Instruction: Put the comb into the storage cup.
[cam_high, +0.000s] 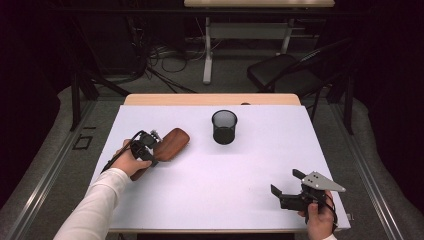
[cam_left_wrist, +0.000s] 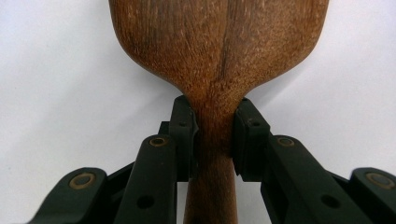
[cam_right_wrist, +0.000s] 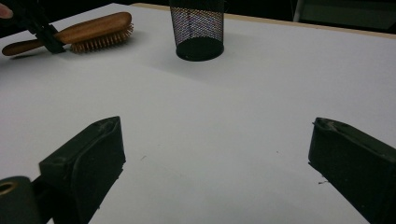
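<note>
A wooden hairbrush (cam_high: 170, 144) lies bristles down on the white table (cam_high: 200, 185), left of the middle. My left gripper (cam_high: 148, 149) is shut on its neck, where the handle meets the head. In the left gripper view the two pads (cam_left_wrist: 183, 135) press the brush's (cam_left_wrist: 217, 56) narrow neck from both sides. A black mesh cup (cam_high: 224, 126) stands upright behind the middle. My right gripper (cam_high: 285, 182) rests at the front right, open, with nothing between its jaws. Its own view shows the brush (cam_right_wrist: 88, 30) at far left and the cup (cam_right_wrist: 197, 29) ahead.
The table's white sheet ends in a wooden strip (cam_high: 210, 99) at the back. Behind the table are a black chair (cam_high: 285, 72), a desk frame (cam_high: 207, 50) and loose cables on the floor.
</note>
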